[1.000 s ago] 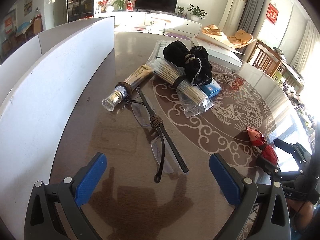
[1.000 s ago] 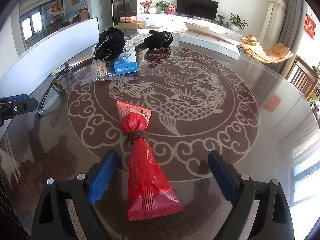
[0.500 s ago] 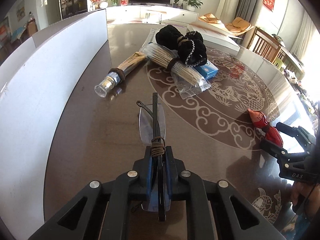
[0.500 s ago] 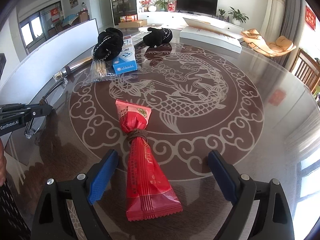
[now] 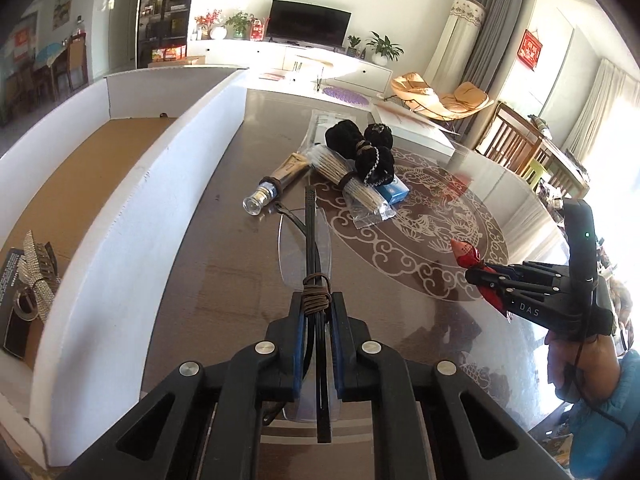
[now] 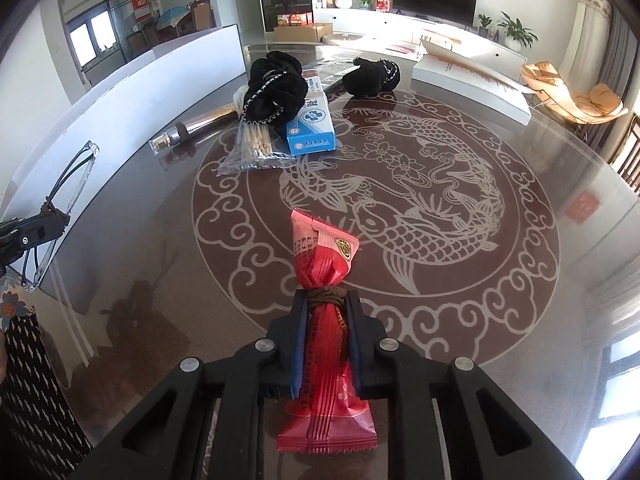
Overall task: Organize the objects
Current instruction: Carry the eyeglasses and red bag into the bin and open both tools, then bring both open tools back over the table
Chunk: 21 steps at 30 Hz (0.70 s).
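My left gripper [image 5: 316, 312] is shut on folded rimless glasses [image 5: 306, 240] bound with a brown band, held above the table; they also show in the right wrist view [image 6: 60, 200]. My right gripper [image 6: 326, 312] is shut on a red snack packet [image 6: 324, 264] tied with a brown band, lifted off the table; it shows in the left wrist view [image 5: 468, 256] too. A white cardboard box [image 5: 132, 200] stands to the left, holding a sparkly hair clip on a black card [image 5: 30, 280].
On the table lie a metallic tube [image 6: 192, 128], a bag of sticks [image 6: 256, 144], a blue box [image 6: 312, 128], and two black scrunchies [image 6: 276, 88] [image 6: 372, 76]. A flat white box [image 6: 468, 76] lies at the back right.
Both grippers went from open to shut. The left closed on the glasses and lifted them toward the box; the right closed on the red packet and raised it.
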Each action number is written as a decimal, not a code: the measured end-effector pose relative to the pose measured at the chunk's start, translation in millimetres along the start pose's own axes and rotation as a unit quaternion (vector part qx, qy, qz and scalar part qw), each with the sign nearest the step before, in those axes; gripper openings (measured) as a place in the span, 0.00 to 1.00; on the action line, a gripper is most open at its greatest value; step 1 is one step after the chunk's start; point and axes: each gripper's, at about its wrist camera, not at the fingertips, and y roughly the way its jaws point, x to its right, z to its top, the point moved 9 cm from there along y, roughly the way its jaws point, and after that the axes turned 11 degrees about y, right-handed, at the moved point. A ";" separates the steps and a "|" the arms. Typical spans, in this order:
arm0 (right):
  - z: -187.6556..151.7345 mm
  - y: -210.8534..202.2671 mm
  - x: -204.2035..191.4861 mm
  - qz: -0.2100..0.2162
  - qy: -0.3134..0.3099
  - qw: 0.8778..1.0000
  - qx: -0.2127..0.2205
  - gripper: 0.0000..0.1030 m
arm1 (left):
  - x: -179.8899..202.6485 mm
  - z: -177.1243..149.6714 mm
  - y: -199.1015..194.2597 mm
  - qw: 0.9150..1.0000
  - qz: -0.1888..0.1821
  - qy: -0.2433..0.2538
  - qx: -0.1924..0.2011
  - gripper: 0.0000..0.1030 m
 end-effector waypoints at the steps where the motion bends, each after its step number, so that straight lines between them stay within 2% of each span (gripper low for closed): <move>1: 6.6 -7.3 -12.2 0.018 0.006 1.000 0.005 0.18 | -9.8 5.4 -9.8 1.000 0.004 -0.005 0.010 0.11; 3: 25.3 -24.1 -44.9 0.058 0.010 0.998 0.022 0.18 | -32.8 16.4 -30.8 0.999 0.016 -0.017 0.026 0.11; 6: 57.4 -47.3 -114.6 0.129 -0.001 0.991 0.047 0.18 | -78.5 32.1 -56.9 0.998 0.043 -0.035 0.040 0.11; 9: 83.6 -60.1 -194.3 0.197 -0.019 0.979 0.056 0.18 | -133.5 39.8 -75.3 0.994 0.094 -0.050 0.038 0.11; 11: 94.3 -59.3 -249.6 0.238 -0.033 0.970 0.047 0.18 | -169.4 38.2 -79.3 0.991 0.113 -0.068 0.027 0.11; 14: 100.3 -44.0 -316.8 0.261 -0.059 0.963 0.032 0.18 | -217.1 24.4 -72.4 0.986 0.139 -0.092 -0.005 0.11; 17: 101.8 -12.0 -359.7 0.265 -0.056 0.963 0.011 0.19 | -250.5 4.0 -55.3 0.977 0.182 -0.094 -0.052 0.11; 18: 100.3 2.3 -368.3 0.261 -0.053 0.964 -0.003 0.25 | -260.1 -2.8 -49.6 0.973 0.200 -0.095 -0.066 0.16; 19: 97.9 17.0 -372.9 0.251 -0.049 0.966 -0.018 0.47 | -267.7 -10.0 -44.4 0.969 0.213 -0.098 -0.083 0.34; 20: 95.8 27.4 -372.4 0.242 -0.042 0.969 -0.025 0.67 | -271.8 -16.2 -41.4 0.966 0.221 -0.100 -0.092 0.48; 21: 94.3 31.1 -368.6 0.238 -0.035 0.970 -0.020 0.68 | -272.5 -19.4 -41.6 0.965 0.227 -0.100 -0.088 0.70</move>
